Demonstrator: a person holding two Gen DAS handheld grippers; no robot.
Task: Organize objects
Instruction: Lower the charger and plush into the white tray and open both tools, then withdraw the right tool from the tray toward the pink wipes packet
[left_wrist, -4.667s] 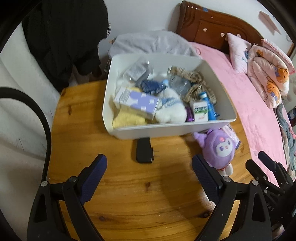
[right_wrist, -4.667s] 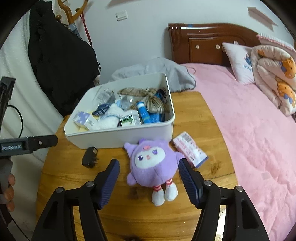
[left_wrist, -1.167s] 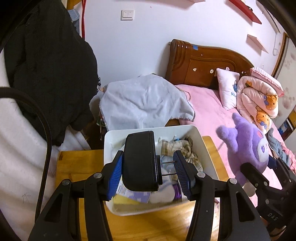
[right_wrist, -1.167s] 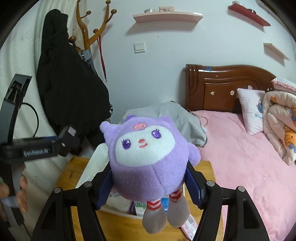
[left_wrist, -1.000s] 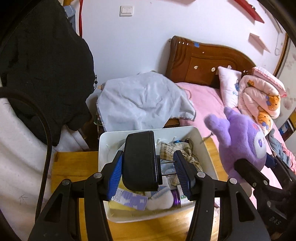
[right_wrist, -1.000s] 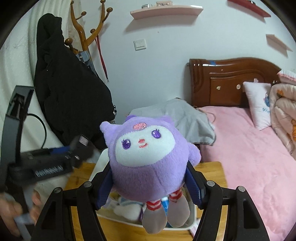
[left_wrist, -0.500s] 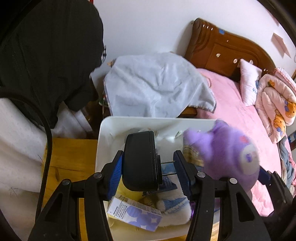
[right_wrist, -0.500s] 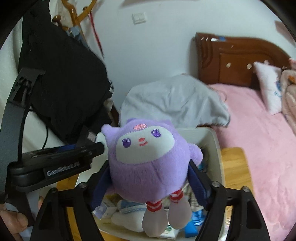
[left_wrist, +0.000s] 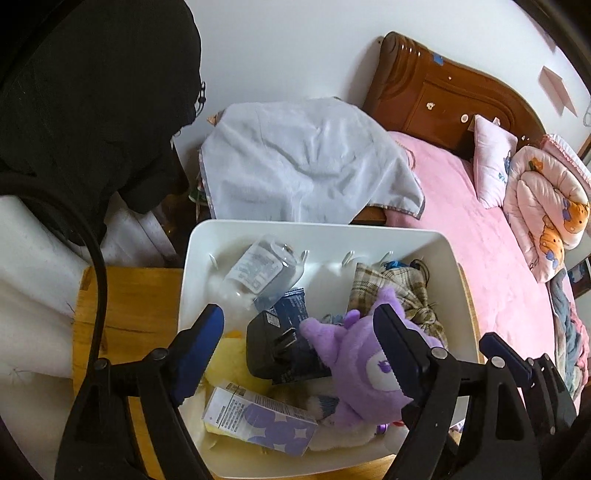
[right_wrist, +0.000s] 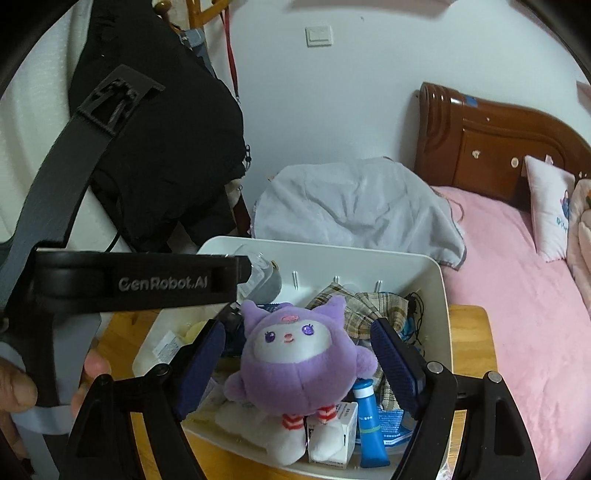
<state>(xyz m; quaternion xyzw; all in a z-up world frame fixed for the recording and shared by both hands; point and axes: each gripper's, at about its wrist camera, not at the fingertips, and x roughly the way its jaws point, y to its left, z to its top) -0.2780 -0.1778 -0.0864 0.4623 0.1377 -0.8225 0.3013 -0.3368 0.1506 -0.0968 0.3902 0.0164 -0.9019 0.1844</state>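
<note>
The purple plush toy (right_wrist: 295, 373) sits upright in the white bin (right_wrist: 439, 295) at the lower centre, face toward the right wrist camera, feet down; the right gripper (right_wrist: 299, 365) stands open around it, no longer clamping it; the left gripper (left_wrist: 295, 343) is open, and the black charger (left_wrist: 275, 350) it held half a second ago lies in the bin, prongs toward the frame's right.

— Hidden under the plush toy (right_wrist: 299, 363)?
— Most of the bin's (right_wrist: 439, 291) contents; only the tip of the blue tube (right_wrist: 371, 424) showing.
— Print on the purple box (left_wrist: 258, 421)?
— Too small to read.
— Charger (left_wrist: 273, 347)?
— Partly covered by the toy.
</note>
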